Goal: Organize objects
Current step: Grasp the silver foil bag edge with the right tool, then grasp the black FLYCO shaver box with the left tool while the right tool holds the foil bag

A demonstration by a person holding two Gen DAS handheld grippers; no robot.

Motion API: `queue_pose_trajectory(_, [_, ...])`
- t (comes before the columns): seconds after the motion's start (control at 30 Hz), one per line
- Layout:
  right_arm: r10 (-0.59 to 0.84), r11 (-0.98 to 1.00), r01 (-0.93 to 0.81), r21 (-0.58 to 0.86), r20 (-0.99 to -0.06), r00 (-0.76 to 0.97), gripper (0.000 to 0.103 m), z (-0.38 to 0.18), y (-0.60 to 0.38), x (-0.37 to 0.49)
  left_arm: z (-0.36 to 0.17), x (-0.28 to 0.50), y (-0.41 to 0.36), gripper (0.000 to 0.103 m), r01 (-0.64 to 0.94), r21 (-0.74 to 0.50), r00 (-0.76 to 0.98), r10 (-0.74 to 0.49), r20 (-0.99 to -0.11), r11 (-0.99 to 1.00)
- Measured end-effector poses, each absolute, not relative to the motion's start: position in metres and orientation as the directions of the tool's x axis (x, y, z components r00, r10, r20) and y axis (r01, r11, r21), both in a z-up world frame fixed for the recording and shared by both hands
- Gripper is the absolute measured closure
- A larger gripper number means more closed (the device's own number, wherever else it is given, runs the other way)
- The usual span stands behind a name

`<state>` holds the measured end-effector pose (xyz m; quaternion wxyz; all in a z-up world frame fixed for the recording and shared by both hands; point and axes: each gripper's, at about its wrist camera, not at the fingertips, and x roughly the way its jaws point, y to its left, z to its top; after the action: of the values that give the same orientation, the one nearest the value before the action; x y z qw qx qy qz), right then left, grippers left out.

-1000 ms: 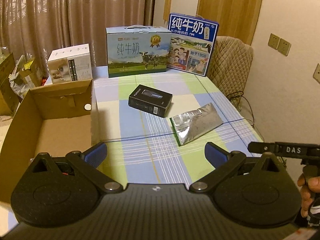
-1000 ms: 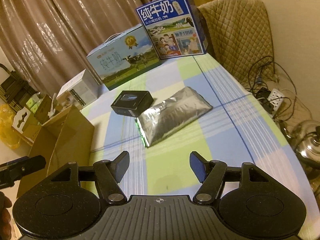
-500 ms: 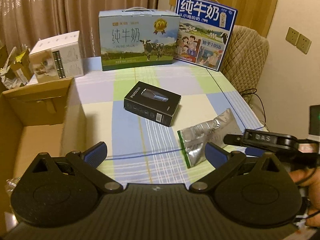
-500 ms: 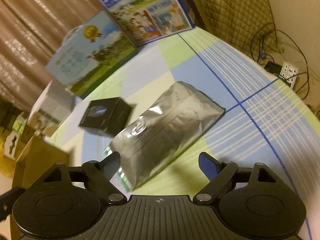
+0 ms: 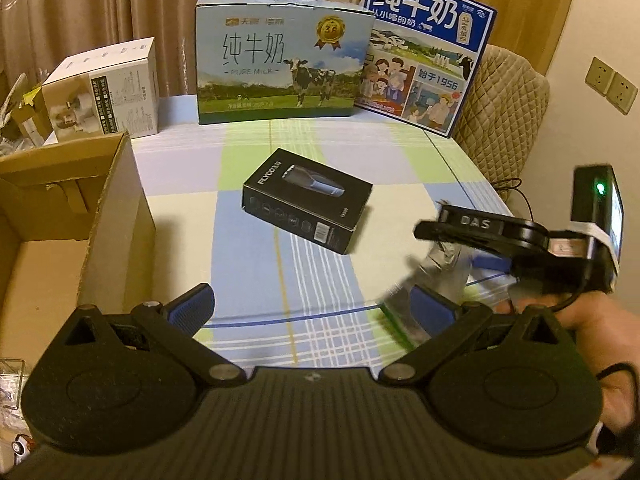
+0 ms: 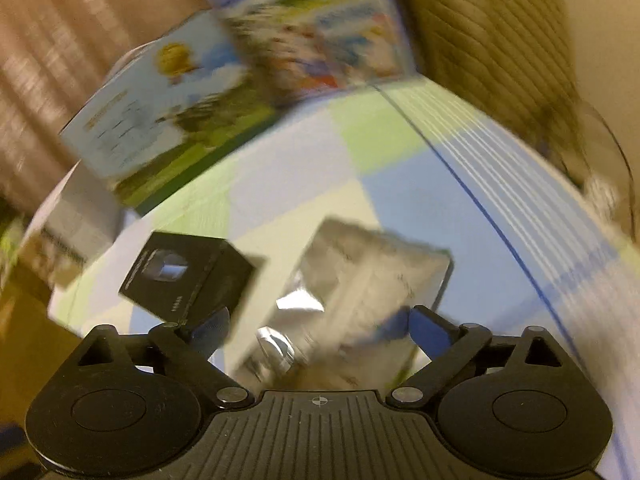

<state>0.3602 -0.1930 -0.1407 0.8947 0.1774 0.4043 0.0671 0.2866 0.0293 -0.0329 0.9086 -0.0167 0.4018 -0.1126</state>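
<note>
While the left gripper (image 5: pixel 310 312) hangs above the near part of the table (image 5: pixel 256 280), its two blue-padded fingers stand wide apart and nothing is between them. On the checked tablecloth a black box (image 5: pixel 306 204) lies flat near the middle, well apart from these fingers. At the left edge of the table stands an open cardboard box (image 5: pixel 60 216); its inside is only partly visible from this view. Along the far edge three cartons stand upright: a small white box (image 5: pixel 104 88) at the left, a light blue milk carton (image 5: pixel 280 60) with a cow picture in the middle, and a dark blue milk carton (image 5: pixel 424 52) at the right, just beside a padded chair (image 5: pixel 508 108).

The right gripper (image 6: pixel 318 330) is low over a silver foil bag (image 6: pixel 360 296), which lies on the table at the right of the black box (image 6: pixel 188 280). Its fingers are spread, one at each side of the near end of the bag, and they do not press on it. The right wrist view is blurred, so I cannot tell if the bag touches the fingers. In the left wrist view a hand (image 5: pixel 588 312) holds the right gripper, and the bag (image 5: pixel 436 276) shows only partly under it.
</note>
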Motion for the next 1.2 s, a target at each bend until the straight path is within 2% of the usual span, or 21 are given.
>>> queue_pose_trajectory(0.07, [0.243,0.947,-0.003,0.32,-0.712,0.658,0.009,-0.14,-0.186,0.359,-0.033,0.288,0.033,0.001,0.185,-0.119,0.653,-0.213,-0.727,0.975])
queue_pose_trajectory(0.13, [0.156,0.969,0.056,0.242,-0.766,0.624,0.009,-0.143,-0.183,0.355,-0.033,0.289,0.036,0.001,0.18,-0.12,0.657,-0.21,-0.724,0.976])
queue_pose_trajectory(0.23, [0.124,0.975,0.073,0.208,-0.79,0.6,0.009,-0.149,-0.182,0.346,-0.035,0.293,0.037,0.001,0.175,-0.126,0.657,-0.211,-0.724,0.976])
queue_pose_trajectory(0.37, [0.184,0.974,0.008,0.224,-0.819,0.544,0.009,-0.157,-0.175,0.339,-0.038,0.296,0.036,0.001,0.174,-0.138,0.649,-0.219,-0.729,0.975])
queue_pose_trajectory(0.47, [0.178,0.982,-0.038,0.187,-0.825,0.537,0.011,-0.16,-0.17,0.334,-0.037,0.296,0.034,0.001,0.182,-0.135,0.648,-0.222,-0.729,0.974])
queue_pose_trajectory(0.57, [0.196,0.978,-0.05,0.201,-0.819,0.539,0.029,-0.158,-0.173,0.333,-0.035,0.296,0.032,0.001,0.19,-0.13,0.65,-0.224,-0.726,0.973])
queue_pose_trajectory(0.67, [0.192,0.978,-0.036,0.205,-0.822,0.536,0.036,-0.157,-0.177,0.336,-0.034,0.297,0.031,0.001,0.192,-0.127,0.651,-0.223,-0.726,0.973])
queue_pose_trajectory(0.7, [0.183,0.981,-0.04,0.192,-0.823,0.537,0.045,-0.157,-0.177,0.336,-0.034,0.297,0.03,0.001,0.194,-0.126,0.651,-0.223,-0.726,0.973])
queue_pose_trajectory(0.77, [0.158,0.987,-0.063,0.147,-0.825,0.542,0.051,-0.156,-0.176,0.338,-0.033,0.297,0.029,0.001,0.198,-0.122,0.651,-0.224,-0.726,0.972])
queue_pose_trajectory(1.0, [0.159,0.987,-0.099,0.125,-0.824,0.544,0.066,-0.153,-0.18,0.338,-0.032,0.301,0.026,0.001,0.211,-0.114,0.647,-0.226,-0.728,0.971])
queue_pose_trajectory(1.2, [0.156,0.988,-0.1,0.12,-0.814,0.56,0.068,-0.147,-0.187,0.338,-0.033,0.308,0.023,0.001,0.225,-0.108,0.64,-0.231,-0.733,0.968])
